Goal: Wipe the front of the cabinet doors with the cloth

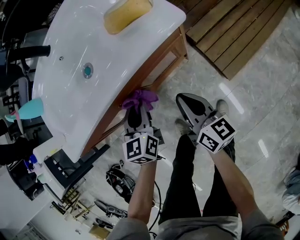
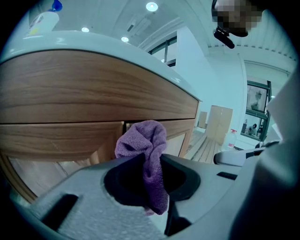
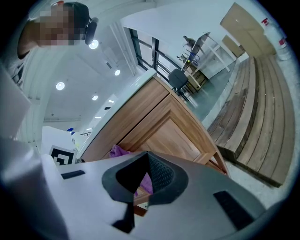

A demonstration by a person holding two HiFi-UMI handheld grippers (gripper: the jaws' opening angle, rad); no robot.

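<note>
A purple cloth (image 1: 139, 99) is bunched at the tip of my left gripper (image 1: 136, 111), which is shut on it. The cloth sits close against the wooden cabinet front (image 1: 157, 70) under the white sink top. In the left gripper view the cloth (image 2: 146, 154) hangs between the dark pads, right before the seam between two wooden doors (image 2: 61, 136). My right gripper (image 1: 180, 98) hovers over the floor to the right of the cabinet, shut with nothing in it. In the right gripper view the cabinet's side panel (image 3: 164, 133) and a bit of the cloth (image 3: 117, 152) show beyond the pads.
The white sink top (image 1: 112, 56) with a drain (image 1: 87, 70) overhangs the cabinet; a yellow object (image 1: 127, 14) lies on it. Wooden decking (image 1: 234, 33) lies at the far right. Cables and gear (image 1: 119, 180) sit on the marble floor by the person's legs (image 1: 187, 178).
</note>
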